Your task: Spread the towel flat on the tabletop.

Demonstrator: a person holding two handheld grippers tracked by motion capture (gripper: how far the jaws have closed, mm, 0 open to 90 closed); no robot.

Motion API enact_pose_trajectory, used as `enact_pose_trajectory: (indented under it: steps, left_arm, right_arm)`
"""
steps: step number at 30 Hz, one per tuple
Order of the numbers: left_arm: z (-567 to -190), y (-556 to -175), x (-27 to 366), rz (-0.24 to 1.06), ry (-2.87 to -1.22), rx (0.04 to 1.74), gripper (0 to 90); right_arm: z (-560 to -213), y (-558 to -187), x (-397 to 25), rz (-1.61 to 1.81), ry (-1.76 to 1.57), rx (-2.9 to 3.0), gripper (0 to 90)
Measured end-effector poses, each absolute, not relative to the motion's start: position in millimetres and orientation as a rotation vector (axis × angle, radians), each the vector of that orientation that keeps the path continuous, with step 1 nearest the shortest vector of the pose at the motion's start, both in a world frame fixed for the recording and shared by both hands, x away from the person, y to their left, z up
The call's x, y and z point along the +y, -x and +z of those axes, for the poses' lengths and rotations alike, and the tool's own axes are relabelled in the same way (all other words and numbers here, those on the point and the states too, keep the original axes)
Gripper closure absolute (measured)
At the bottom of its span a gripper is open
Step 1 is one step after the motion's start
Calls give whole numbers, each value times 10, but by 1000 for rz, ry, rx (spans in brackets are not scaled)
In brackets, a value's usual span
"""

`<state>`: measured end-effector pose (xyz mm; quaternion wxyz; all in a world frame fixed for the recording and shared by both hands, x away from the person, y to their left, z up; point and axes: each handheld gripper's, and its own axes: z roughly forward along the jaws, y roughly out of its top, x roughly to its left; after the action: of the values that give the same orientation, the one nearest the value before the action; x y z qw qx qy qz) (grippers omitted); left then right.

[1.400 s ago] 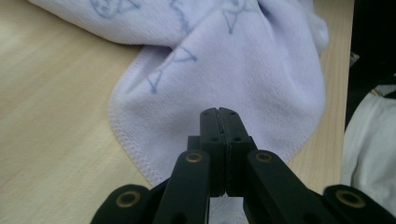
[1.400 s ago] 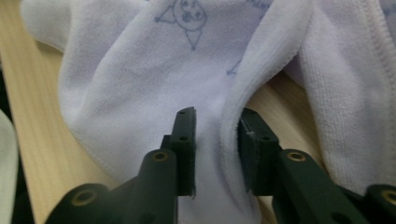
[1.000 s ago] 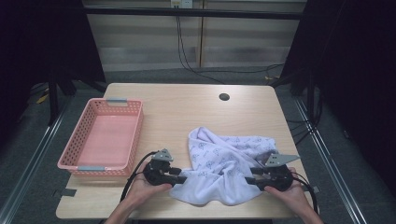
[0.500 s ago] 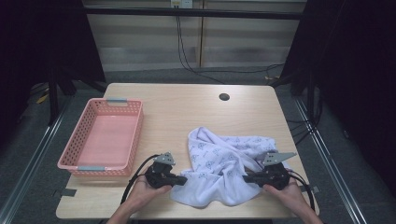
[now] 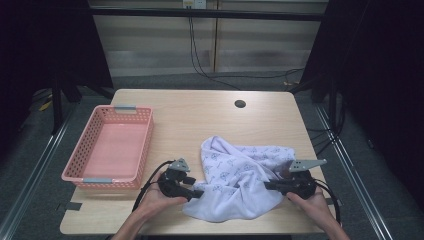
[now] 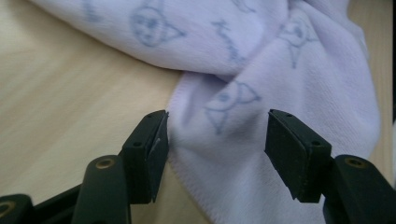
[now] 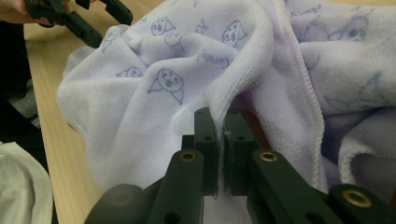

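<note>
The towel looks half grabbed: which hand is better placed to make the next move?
Left, probably. The right gripper is shut on the towel, while the left gripper has open jaws around a fold, so closing looks next.

towel (image 5: 240, 182): soft terry cloth | table (image 5: 200, 120): matt wood | basket (image 5: 145, 145): pink plastic

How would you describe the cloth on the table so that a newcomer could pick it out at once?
Start at the wooden table and look to its near right part, right of the pink basket. Between the left gripper and the right gripper lies the crumpled towel: pale lilac, printed with small blue animal faces.
</note>
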<state>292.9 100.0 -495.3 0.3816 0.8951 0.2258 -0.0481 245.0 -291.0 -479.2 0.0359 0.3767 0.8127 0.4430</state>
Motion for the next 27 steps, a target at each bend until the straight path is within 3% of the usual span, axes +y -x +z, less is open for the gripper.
enact_pose_trajectory:
  steps: [3,5,7,14,27]
  left_arm:
    - [-4952,-2863,976,-123,-2284,529,741]
    - [-4916,-2861,1010,-138,-2269,548,840]
    - [-4868,-2890,1084,-197,-2198,558,850]
    - [-4559,-2972,1363,-194,-2058,604,851]
    - [-3584,-3413,1620,-40,-1908,672,853]
  right_arm:
    - [-4791,-2445,-2917,1372,-1163,2496,859]
    - [-4783,-2439,-2922,1381,-1159,2498,859]
    - [-4760,-2435,-2936,1406,-1160,2488,860]
    - [-4517,-2472,-3005,1583,-1142,2418,863]
    - [-3412,-3002,-3024,1759,-1013,2173,866]
